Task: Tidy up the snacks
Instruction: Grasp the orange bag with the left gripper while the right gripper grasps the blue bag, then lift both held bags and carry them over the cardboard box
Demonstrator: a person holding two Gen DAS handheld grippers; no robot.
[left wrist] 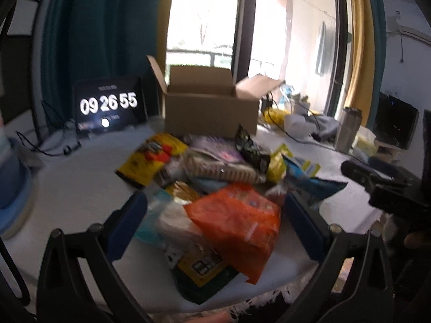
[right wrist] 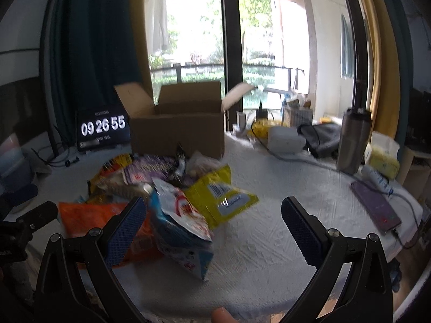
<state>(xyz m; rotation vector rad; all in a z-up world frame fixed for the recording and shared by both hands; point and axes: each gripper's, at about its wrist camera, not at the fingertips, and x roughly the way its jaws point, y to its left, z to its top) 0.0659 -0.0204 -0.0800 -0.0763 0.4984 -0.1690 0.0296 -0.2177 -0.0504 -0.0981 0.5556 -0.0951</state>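
A heap of snack bags lies on the white table in front of an open cardboard box [left wrist: 211, 107] [right wrist: 177, 132]. Nearest in the left wrist view is an orange bag [left wrist: 239, 223], lying between the wide-apart fingers of my left gripper [left wrist: 215, 204], which is open. A yellow-and-black bag [left wrist: 150, 158] and a biscuit pack [left wrist: 221, 168] lie farther back. My right gripper [right wrist: 214, 211] is open too, low over the table. A blue-and-white bag [right wrist: 180, 220] sits by its left finger, a yellow bag [right wrist: 221, 196] just beyond. The orange bag [right wrist: 89, 215] shows at left.
A tablet clock [left wrist: 109, 106] [right wrist: 103, 127] stands left of the box with cables beside it. A steel tumbler [right wrist: 353, 140], a phone [right wrist: 377, 207], yellow tissue pack [right wrist: 383, 161] and clutter fill the right side. The other gripper [left wrist: 388, 185] shows at right. White cloth [right wrist: 269, 228] lies under my right gripper.
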